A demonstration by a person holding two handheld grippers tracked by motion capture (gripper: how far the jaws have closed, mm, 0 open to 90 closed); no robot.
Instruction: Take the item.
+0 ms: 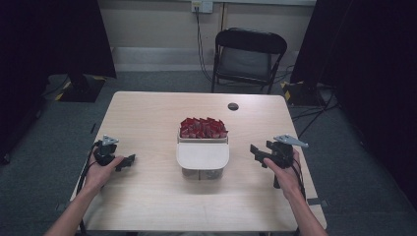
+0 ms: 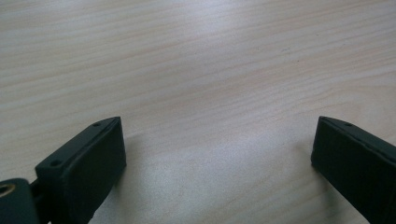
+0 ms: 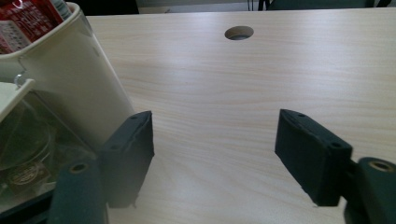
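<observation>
A white container (image 1: 202, 156) stands at the middle of the table; its far section is packed with red packets (image 1: 202, 128) and a white lid covers its near section. My left gripper (image 1: 129, 160) rests on the wood to the container's left, open, with bare tabletop between its jaws in the left gripper view (image 2: 215, 140). To the container's right, my right gripper (image 1: 255, 151) points toward it, held a little above the table. The right gripper view shows it open (image 3: 215, 130) with nothing between the jaws, and the container's white wall (image 3: 70, 79) and red packets (image 3: 28, 18) stand at the left.
The light wooden table (image 1: 147, 196) has a round cable hole (image 1: 233, 106) near its far edge, also seen in the right gripper view (image 3: 239, 32). A black folding chair (image 1: 248, 56) stands beyond the table. Dark curtains hang at both sides.
</observation>
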